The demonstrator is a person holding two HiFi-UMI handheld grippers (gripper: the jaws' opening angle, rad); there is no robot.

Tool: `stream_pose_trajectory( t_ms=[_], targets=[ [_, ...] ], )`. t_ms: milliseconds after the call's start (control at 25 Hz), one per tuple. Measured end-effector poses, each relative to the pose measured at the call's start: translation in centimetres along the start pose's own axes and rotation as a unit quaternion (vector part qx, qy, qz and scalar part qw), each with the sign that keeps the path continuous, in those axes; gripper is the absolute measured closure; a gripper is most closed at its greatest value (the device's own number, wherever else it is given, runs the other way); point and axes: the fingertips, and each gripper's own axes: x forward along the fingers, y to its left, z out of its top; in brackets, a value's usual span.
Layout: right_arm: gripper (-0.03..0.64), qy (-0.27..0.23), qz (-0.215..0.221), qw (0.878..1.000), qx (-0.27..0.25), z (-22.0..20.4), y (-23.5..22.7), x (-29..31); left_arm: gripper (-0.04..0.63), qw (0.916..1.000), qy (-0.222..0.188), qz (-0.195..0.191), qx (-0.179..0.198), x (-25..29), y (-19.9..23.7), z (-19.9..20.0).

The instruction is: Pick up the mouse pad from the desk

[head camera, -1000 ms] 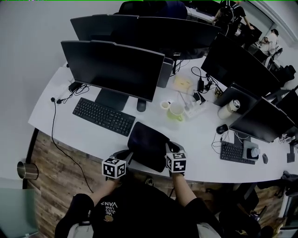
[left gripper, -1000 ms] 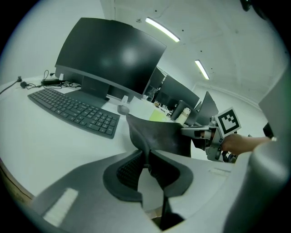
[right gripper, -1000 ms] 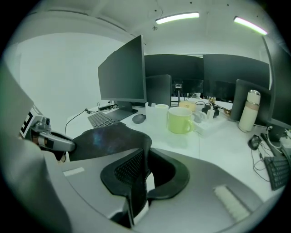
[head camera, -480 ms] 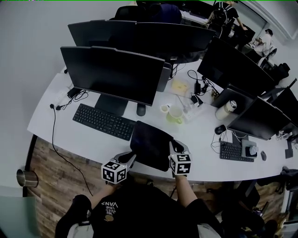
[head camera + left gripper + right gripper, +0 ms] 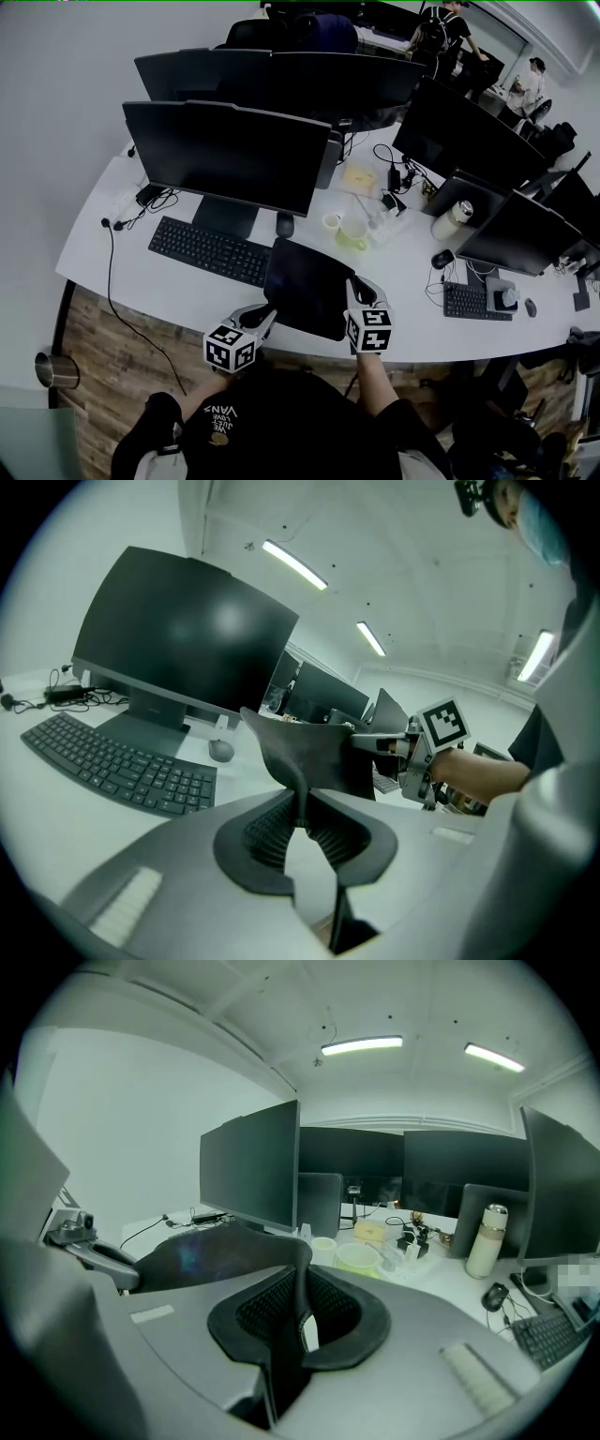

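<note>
The black mouse pad [image 5: 307, 286] hangs in the air above the white desk [image 5: 169, 286], tilted with its far edge higher. My left gripper [image 5: 266, 316] is shut on its near left corner and my right gripper [image 5: 358, 289] is shut on its near right edge. In the left gripper view the mouse pad [image 5: 305, 752] curls up from between the pads [image 5: 267, 829], and the right gripper [image 5: 375, 743] shows beyond it. In the right gripper view the mouse pad [image 5: 220, 1252] stretches left from the jaws to the left gripper [image 5: 94, 1252].
A black keyboard [image 5: 209, 250] and a monitor [image 5: 225, 155] lie left of the pad, a dark mouse [image 5: 285, 224] behind it. A green cup [image 5: 353, 230], a small white cup [image 5: 331, 220], cables and a steel bottle [image 5: 450, 218] stand to the right.
Both grippers have risen with the mouse pad, which has come off the desk and now tilts up at its far edge.
</note>
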Motion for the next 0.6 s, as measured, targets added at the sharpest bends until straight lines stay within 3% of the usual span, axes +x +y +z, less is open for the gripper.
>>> stream_pose_trajectory(
  t_ms=[600],
  targets=[
    [0.572,-0.037,-0.028,0.999,0.01,1.8,-0.4,-2.8,0.549,0.9989,-0.01,-0.028,0.036,-0.6,-1.1,0.9]
  ],
)
